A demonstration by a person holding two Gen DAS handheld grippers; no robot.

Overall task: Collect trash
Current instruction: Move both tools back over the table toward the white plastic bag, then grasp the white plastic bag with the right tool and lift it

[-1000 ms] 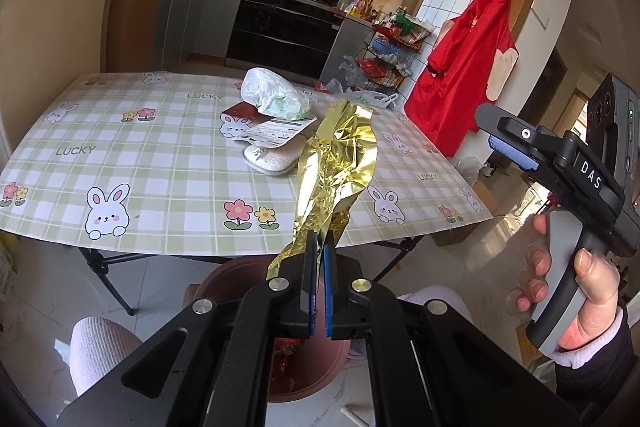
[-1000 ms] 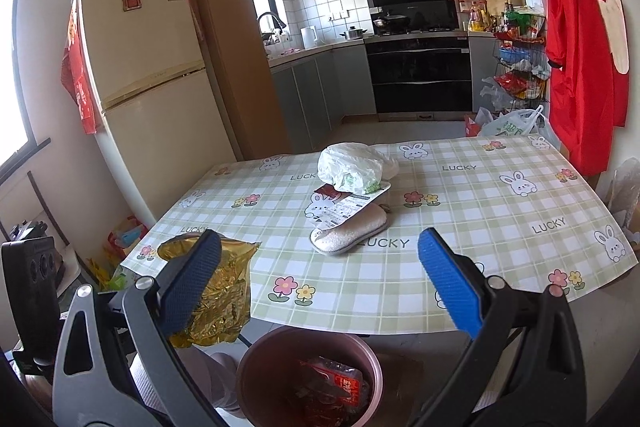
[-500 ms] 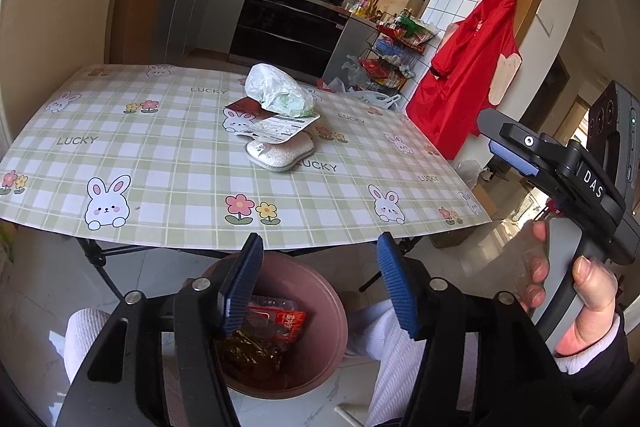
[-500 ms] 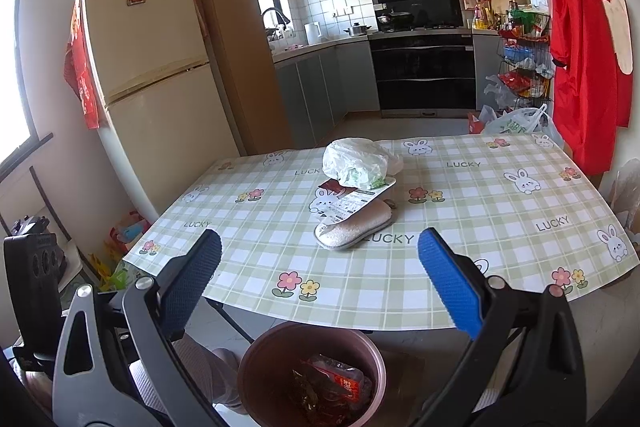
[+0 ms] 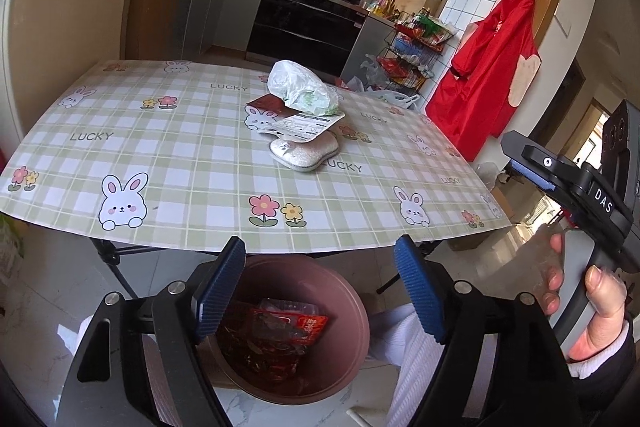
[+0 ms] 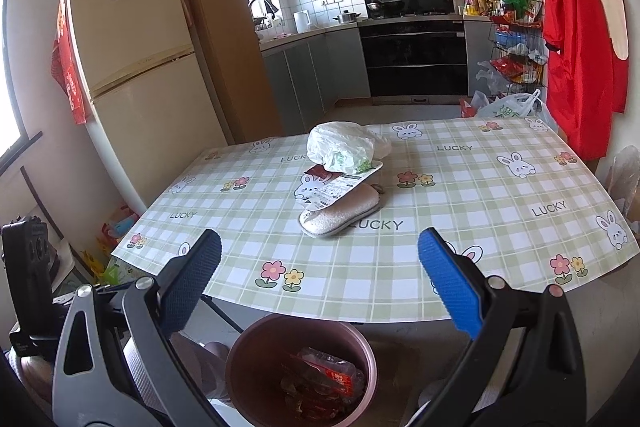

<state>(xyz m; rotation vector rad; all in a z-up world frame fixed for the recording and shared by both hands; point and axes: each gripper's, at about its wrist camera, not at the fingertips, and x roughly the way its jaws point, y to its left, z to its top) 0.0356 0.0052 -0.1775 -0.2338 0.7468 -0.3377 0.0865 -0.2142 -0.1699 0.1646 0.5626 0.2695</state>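
kitchen table (image 6: 480, 187); fridge (image 6: 132, 67) only in right view. left tongs (image 5: 320, 287) just opened, empty; right tongs (image 6: 320, 291) wide, empty.

Pink bin (image 5: 352, 311), red wrappers (image 5: 280, 331) inside

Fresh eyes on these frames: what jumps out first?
Probably the heap mid-table: a crumpled white plastic bag on a printed flat packet, which overlaps a silvery pouch, all on the bunny-print checked tablecloth. Next, the pink trash bin on the floor below the near table edge, with red wrappers inside. A red apron hangs at right.
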